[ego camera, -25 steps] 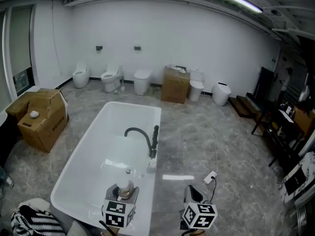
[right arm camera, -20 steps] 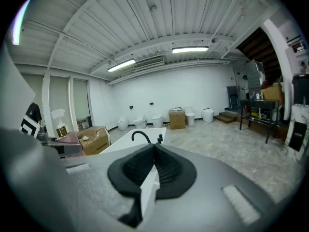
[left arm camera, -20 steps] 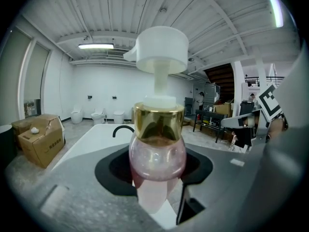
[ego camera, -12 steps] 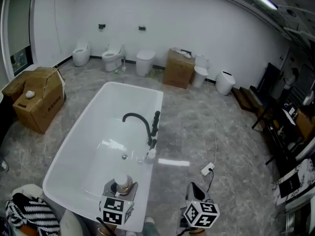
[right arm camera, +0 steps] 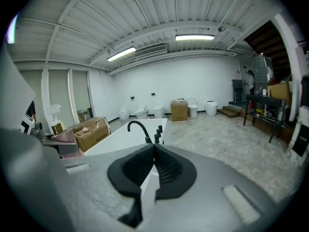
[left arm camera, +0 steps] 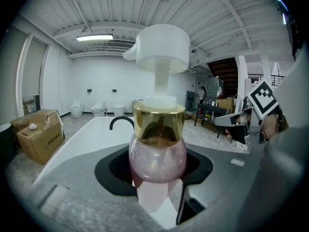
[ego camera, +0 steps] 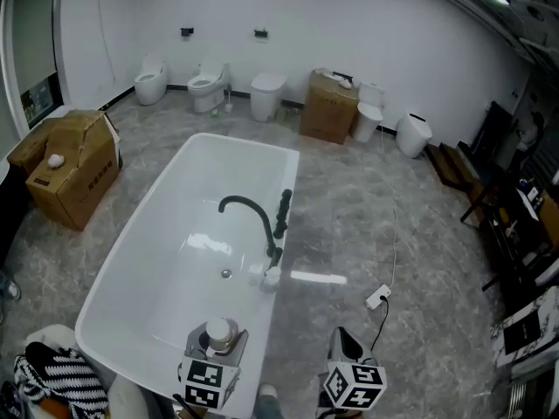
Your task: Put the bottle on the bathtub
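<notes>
A pump bottle (left arm camera: 157, 153) with a round pink body, gold collar and white pump head stands upright between the jaws of my left gripper (left arm camera: 157, 180), which is shut on it. In the head view the bottle (ego camera: 218, 333) and left gripper (ego camera: 216, 346) hang over the near end of the white bathtub (ego camera: 244, 142). A black faucet (ego camera: 255, 214) rises from the tub's right rim. My right gripper (ego camera: 346, 349) is over the floor just right of the tub, its jaws closed tip to tip (right arm camera: 154, 147) with nothing between them.
A cardboard box (ego camera: 70, 168) stands left of the tub. Toilets (ego camera: 208, 85) and another box (ego camera: 330, 107) line the back wall. A white socket with its cable (ego camera: 377, 298) lies on the floor to the right. Dark shelving (ego camera: 515, 234) fills the right edge.
The view has closed in on the tub, which now lies nearer and more centred. Both grippers stay at the frame's bottom, the left still holding the bottle.
</notes>
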